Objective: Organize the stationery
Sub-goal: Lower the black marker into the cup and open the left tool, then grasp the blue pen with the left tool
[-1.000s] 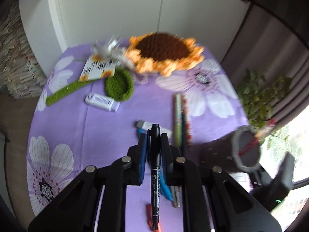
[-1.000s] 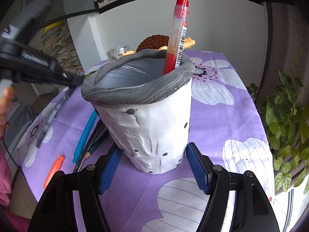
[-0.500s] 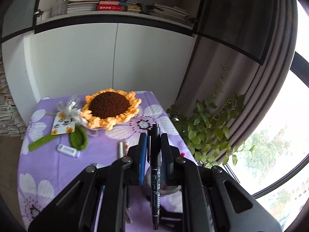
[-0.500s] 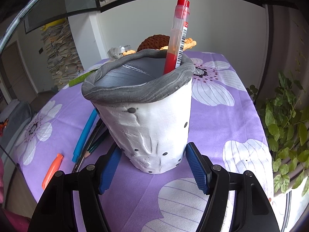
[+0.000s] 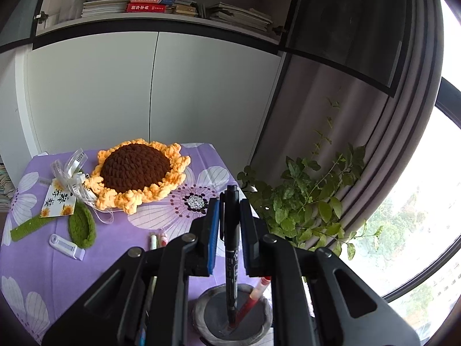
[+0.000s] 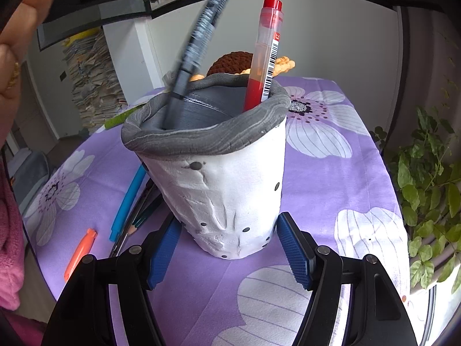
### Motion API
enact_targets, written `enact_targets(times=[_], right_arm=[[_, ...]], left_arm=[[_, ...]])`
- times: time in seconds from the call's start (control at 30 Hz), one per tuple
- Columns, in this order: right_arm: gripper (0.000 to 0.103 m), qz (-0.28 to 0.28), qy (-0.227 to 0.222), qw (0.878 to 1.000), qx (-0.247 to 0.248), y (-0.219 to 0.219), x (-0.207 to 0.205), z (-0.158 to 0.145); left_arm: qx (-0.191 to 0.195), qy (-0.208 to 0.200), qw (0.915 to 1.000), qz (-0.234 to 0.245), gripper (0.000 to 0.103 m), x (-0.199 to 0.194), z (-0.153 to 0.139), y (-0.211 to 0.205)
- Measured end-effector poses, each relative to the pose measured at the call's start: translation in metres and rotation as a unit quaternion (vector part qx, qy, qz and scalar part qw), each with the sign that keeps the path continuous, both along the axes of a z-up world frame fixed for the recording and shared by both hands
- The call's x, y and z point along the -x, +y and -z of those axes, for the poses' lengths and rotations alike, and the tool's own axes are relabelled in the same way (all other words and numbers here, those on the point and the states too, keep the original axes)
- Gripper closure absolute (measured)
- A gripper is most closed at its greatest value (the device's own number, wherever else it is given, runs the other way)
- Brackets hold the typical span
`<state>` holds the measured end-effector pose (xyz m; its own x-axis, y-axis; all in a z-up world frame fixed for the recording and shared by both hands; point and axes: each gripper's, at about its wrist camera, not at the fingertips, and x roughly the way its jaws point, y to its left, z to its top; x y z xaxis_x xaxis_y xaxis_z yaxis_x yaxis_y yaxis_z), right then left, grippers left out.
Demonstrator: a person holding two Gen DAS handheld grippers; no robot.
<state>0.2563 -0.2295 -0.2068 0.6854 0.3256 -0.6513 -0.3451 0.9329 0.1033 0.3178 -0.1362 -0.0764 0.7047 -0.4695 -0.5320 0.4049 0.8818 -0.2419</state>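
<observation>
Honestly, with the left gripper [image 5: 227, 230] clamped on the black marker [image 5: 232, 248] and the right gripper [image 6: 227, 245] hugging the pen cup [image 6: 219, 190], a crooked drop could knock the red pen [image 6: 265, 57] out.

The black marker [image 6: 198, 31] is motion-blurred in the right wrist view, its print unreadable and its tip hidden inside the pen holder [image 6: 219, 190]. The left gripper [image 5: 227, 225] hides pens lying beneath it.

Pen holder [image 6: 227, 196]: 1. Pens inside: 2 – black marker [image 5: 232, 248], red pen [image 6: 266, 54]. Near left: blue pen [image 6: 128, 199] 1, orange highlighter [image 6: 80, 252] 1. Far: crochet sunflower [image 5: 135, 170] 1.
</observation>
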Motion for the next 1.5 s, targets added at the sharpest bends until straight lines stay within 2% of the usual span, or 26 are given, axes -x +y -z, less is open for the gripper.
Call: enact_targets(times=[0.37, 0.5, 0.57, 0.63, 0.67, 0.73, 0.77, 0.83, 0.87, 0.93, 0.97, 1.13, 1.2, 1.23, 1.3, 1.4, 1.47, 1.5], right_arm=[[0.033, 0.0, 0.0, 1.0, 0.0, 0.0, 0.0, 0.0], [0.033, 0.0, 0.0, 1.0, 0.0, 0.0, 0.0, 0.0], [0.033, 0.0, 0.0, 1.0, 0.0, 0.0, 0.0, 0.0], [0.033, 0.0, 0.0, 1.0, 0.0, -0.001, 0.0, 0.0], [0.033, 0.0, 0.001, 1.0, 0.0, -0.001, -0.001, 0.0], [0.033, 0.0, 0.001, 1.0, 0.0, -0.001, 0.0, 0.0], [0.033, 0.0, 0.0, 1.0, 0.0, -0.001, 0.0, 0.0], [0.033, 0.0, 0.0, 1.0, 0.0, -0.001, 0.0, 0.0], [0.033, 0.0, 0.0, 1.0, 0.0, -0.001, 0.0, 0.0], [0.033, 0.0, 0.001, 1.0, 0.0, -0.001, 0.0, 0.0], [0.033, 0.0, 0.001, 1.0, 0.0, -0.001, 0.0, 0.0], [0.033, 0.0, 0.001, 1.0, 0.0, -0.001, 0.0, 0.0], [0.033, 0.0, 0.001, 1.0, -0.001, -0.001, 0.001, 0.0], [0.033, 0.0, 0.001, 1.0, -0.001, -0.001, 0.0, 0.0], [0.033, 0.0, 0.001, 1.0, -0.001, -0.001, 0.001, 0.0], [0.033, 0.0, 0.002, 1.0, -0.003, 0.0, 0.001, 0.0], [0.033, -0.001, 0.002, 1.0, -0.004, -0.001, 0.002, 0.0], [0.033, -0.001, 0.002, 1.0, -0.004, 0.0, 0.003, 0.0]], left_arm=[[-0.02, 0.016, 0.9995, 0.018, 0.091, 0.023, 0.022, 0.01], [-0.03, 0.041, 0.9984, 0.027, 0.09, 0.027, 0.034, 0.013], [-0.035, 0.061, 0.9971, 0.027, 0.084, 0.026, 0.038, 0.017], [-0.036, 0.073, 0.9965, 0.021, 0.07, 0.028, 0.037, 0.026], [-0.031, 0.071, 0.9969, 0.012, 0.067, 0.029, 0.034, 0.034], [-0.026, 0.059, 0.9978, -0.017, 0.044, 0.031, 0.025, 0.051], [-0.035, 0.05, 0.9971, -0.045, 0.04, 0.032, 0.021, 0.06], [-0.063, 0.043, 0.9923, -0.098, 0.042, 0.03, 0.022, 0.074], [-0.08, 0.052, 0.9887, -0.115, 0.043, 0.026, 0.027, 0.078], [-0.107, 0.09, 0.9813, -0.133, 0.043, 0.014, 0.043, 0.083], [-0.116, 0.122, 0.9755, -0.141, 0.044, 0.006, 0.057, 0.086], [-0.114, 0.228, 0.9528, -0.165, 0.063, -0.025, 0.108, 0.094], [-0.108, 0.258, 0.9455, -0.167, 0.068, -0.032, 0.122, 0.098], [-0.106, 0.268, 0.943, -0.167, 0.072, -0.035, 0.127, 0.1], [-0.106, 0.277, 0.9392, -0.173, 0.073, -0.041, 0.134, 0.1], [-0.116, 0.261, 0.9409, -0.182, 0.073, -0.043, 0.132, 0.096], [-0.121, 0.266, 0.9396, -0.179, 0.078, -0.046, 0.135, 0.094], [-0.127, 0.26, 0.94, -0.18, 0.089, -0.046, 0.134, 0.092]])
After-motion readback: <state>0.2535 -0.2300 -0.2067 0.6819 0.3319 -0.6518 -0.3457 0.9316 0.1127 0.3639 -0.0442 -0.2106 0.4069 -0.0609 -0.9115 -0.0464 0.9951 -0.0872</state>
